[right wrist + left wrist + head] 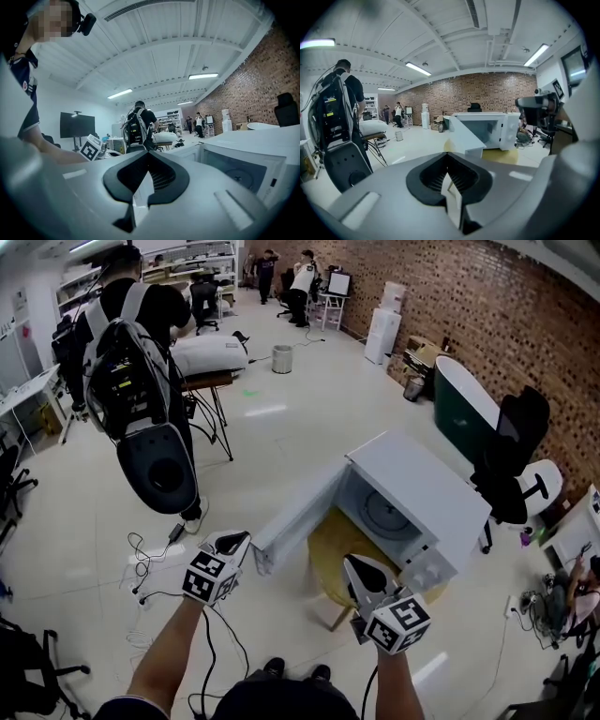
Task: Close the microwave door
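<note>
Person with backpack (141, 343): stands at the far left on the pale floor (281, 442), back turned, well apart from the microwave

Left gripper (236, 538): held low at the left, with its marker cube toward the camera; in the left gripper view its jaws are clenched tip to tip with nothing between them; it points toward the free edge of the door and is near it but not touching

Door (298, 514): swung wide open, standing out from the left side of the microwave toward the left gripper; it sits between the two grippers in the head view

Round table (328, 545): yellowish top on wooden legs, bearing the microwave; a bare part shows under the open door

Right gripper (352, 562): held in front of the table, just below the open cavity; in the right gripper view its jaws are pressed together and empty, the microwave to its right

Microwave (427, 488): white, standing on the round table at centre right, its cavity open with the turntable showing inside

Office chair (514, 451): black, just right of the microwave

Brick wall (469, 306): runs along the right side of the room
</note>
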The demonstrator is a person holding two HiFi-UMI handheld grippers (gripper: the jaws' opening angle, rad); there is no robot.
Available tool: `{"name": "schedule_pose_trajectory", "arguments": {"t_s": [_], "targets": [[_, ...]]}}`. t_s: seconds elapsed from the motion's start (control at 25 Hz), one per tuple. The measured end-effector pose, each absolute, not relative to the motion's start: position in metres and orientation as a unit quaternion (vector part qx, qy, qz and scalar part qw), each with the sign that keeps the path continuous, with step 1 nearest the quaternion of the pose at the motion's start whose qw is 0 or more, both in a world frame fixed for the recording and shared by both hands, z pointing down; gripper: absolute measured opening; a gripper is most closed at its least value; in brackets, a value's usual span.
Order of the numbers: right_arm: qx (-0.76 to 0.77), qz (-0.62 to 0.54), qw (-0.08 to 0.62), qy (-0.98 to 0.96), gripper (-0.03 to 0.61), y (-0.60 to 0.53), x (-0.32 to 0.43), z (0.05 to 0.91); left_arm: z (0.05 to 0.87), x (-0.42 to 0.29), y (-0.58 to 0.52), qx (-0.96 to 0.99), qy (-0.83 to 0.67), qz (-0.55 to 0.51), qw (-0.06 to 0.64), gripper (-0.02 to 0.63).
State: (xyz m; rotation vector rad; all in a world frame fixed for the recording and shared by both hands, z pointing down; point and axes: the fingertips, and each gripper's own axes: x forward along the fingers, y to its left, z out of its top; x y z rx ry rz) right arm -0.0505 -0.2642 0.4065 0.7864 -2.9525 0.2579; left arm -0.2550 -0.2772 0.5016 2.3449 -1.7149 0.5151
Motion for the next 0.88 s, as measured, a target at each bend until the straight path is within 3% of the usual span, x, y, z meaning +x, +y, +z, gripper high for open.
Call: {"name": "schedule_pose_trajectory", "arguments": {"t_s": [0.88], "targets": [[0.323,0.088,0.025,-0.942,0.002,-0.266,0.036,0.415,0.519,-0.091,-0.258,0.874,-0.443,0.188,0.068,0.012]]}}
